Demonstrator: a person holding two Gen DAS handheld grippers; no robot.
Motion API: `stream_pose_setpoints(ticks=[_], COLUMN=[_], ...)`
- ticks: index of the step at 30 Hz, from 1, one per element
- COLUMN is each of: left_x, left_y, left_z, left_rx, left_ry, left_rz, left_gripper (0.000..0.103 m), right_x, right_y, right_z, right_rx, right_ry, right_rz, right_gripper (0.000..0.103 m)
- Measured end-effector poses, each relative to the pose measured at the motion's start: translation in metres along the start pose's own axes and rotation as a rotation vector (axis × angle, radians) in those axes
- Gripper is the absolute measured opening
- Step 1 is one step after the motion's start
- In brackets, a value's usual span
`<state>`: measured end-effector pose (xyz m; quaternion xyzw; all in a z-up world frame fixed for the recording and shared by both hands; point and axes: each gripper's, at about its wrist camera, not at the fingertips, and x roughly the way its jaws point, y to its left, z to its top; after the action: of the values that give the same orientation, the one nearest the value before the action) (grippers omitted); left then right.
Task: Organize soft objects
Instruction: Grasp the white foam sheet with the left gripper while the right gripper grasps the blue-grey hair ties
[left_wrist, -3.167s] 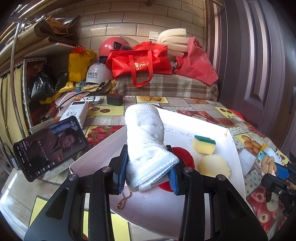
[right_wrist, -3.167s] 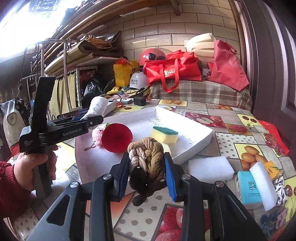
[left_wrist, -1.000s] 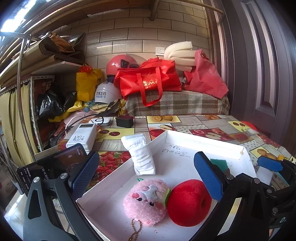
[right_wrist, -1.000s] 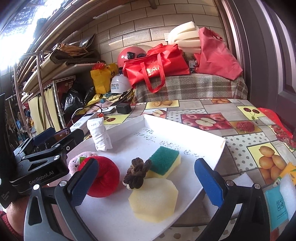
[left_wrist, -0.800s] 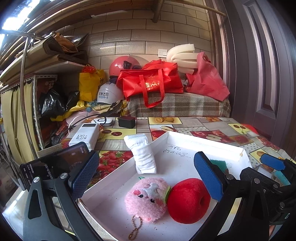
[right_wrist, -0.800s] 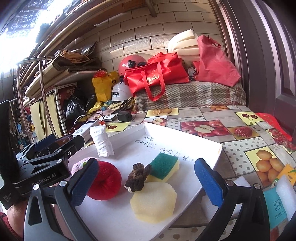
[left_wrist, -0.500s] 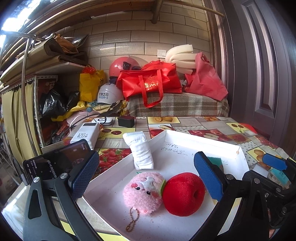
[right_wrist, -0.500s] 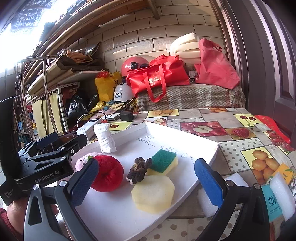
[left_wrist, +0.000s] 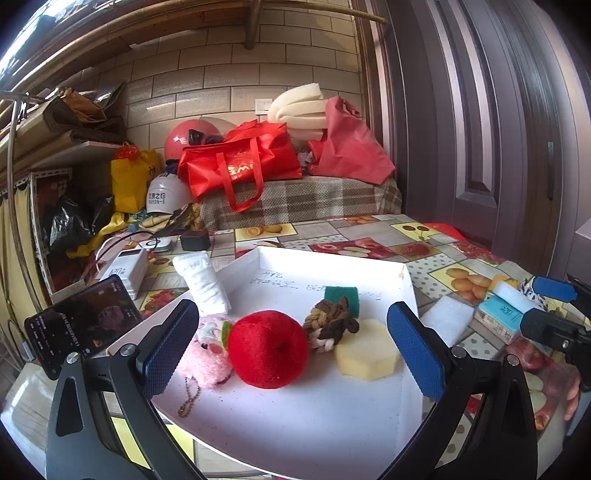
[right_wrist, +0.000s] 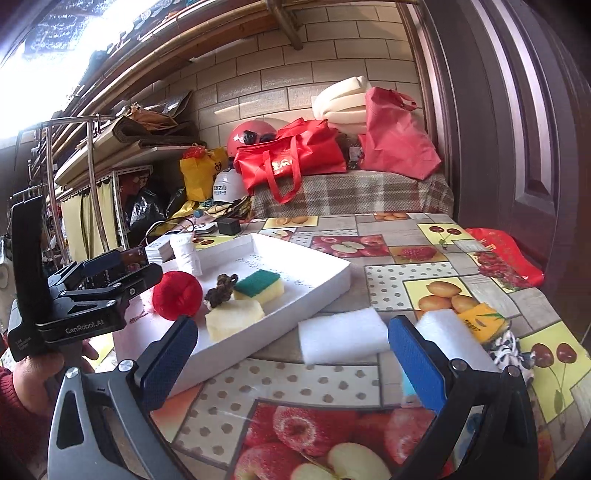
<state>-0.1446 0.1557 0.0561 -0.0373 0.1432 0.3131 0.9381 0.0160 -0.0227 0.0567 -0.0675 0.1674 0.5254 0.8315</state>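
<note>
Both claws are hanging wide open and gripping nothing, the left claw (left_wrist: 291, 339) at the near edge of the white tray (left_wrist: 332, 266), the right claw (right_wrist: 291, 354) just beside the tray's right side, over the counter (right_wrist: 399, 277).

Nearest in the tray, the pink plush (left_wrist: 207, 354) is lying against the red plush apple (left_wrist: 267, 349), touching it. Just right of the apple the knotted rope toy (left_wrist: 330, 325) is resting against the pale yellow sponge (left_wrist: 367, 354), with the green-topped sponge (left_wrist: 341, 295) behind them. At the tray's far left rim the rolled white cloth (left_wrist: 201, 282) is leaning upright, probably propped there so it stays rolled.

Outside the tray, to its right, a white foam block (right_wrist: 341, 336) is lying between the right claw's jaws, with another foam piece (right_wrist: 448, 332) near it. These look like the next things to gather, so the sorting is seemingly well along but unfinished.
</note>
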Motion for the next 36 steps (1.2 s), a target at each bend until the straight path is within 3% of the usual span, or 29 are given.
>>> stream_pose_setpoints(ticks=[6,10,14,18,26,29,32,36], left_x=[0.004,0.017,0.042,0.065,0.107,0.125,0.141,0.125], left_y=[-0.058,-0.101,-0.115,-0.129,-0.160,-0.165,-0.173,-0.180], left_z=[0.000,0.000,0.005,0.006,0.013,0.014,0.007,-0.004], left_rx=[0.099,0.216,0.150,0.056,0.174,0.186,0.201,0.245], left_ry=[0.087,0.156,0.230,0.318,0.372,0.401,0.484,0.516], left_rz=[-0.182,-0.235,-0.342,-0.394,-0.277,-0.295,-0.298,-0.303], left_gripper=[0.103,0.103,0.103,0.103,0.103,0.103,0.102,0.102], right_x=[-0.029,-0.052,-0.053,-0.050,-0.029,-0.033,-0.034,-0.037], right_y=[-0.080,-0.109,-0.125,-0.130,-0.122,-0.129,-0.140,-0.150], right_z=[-0.009,-0.013,-0.020,-0.022,-0.028,-0.028,-0.030,-0.031], right_rx=[0.097,0.082,0.102,0.134,0.088,0.127,0.188,0.253], right_ry=[0.119,0.148,0.209,0.236,0.353,0.339,0.341,0.331], right_rz=[-0.170,-0.228,-0.209,-0.154,-0.052,-0.026,-0.022,-0.004], right_gripper=[0.103,0.103,0.103,0.103,0.103,0.103,0.103,0.103])
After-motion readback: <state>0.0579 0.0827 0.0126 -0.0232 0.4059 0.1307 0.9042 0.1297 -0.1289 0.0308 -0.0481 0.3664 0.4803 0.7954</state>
